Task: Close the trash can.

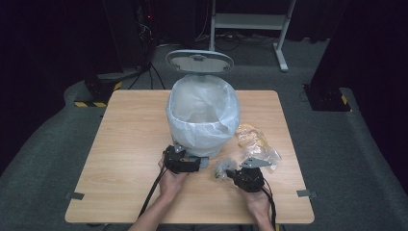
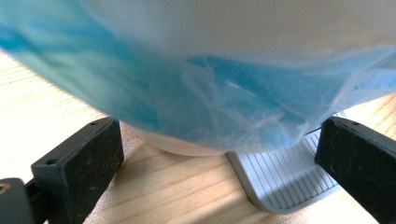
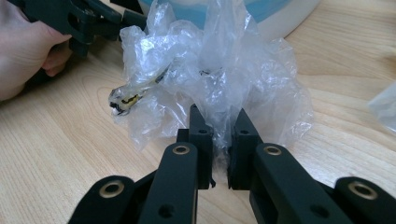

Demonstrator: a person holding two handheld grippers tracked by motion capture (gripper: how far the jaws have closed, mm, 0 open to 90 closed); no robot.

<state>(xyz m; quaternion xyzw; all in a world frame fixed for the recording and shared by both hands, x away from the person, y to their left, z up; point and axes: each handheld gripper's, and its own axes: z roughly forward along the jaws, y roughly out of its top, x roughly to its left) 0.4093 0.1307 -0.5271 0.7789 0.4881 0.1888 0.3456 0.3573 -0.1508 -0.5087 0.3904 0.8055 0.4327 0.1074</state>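
Right gripper [image 3: 218,121] clamped on crumpled clear wrapper [image 3: 219,88] on worktop [image 3: 70,154]; left gripper [image 2: 219,154] jaws apart beside bin pedal [image 2: 285,177]; no readable writing

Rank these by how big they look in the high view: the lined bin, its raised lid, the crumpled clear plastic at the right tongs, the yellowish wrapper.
1. Lined bin, largest.
2. Raised lid.
3. Yellowish wrapper.
4. Crumpled clear plastic, partly hidden by the right tongs, so its rank against the wrapper is unsure.

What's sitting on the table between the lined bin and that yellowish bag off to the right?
Nothing: in the high view the wood between the bin and the yellowish bag is bare tabletop.
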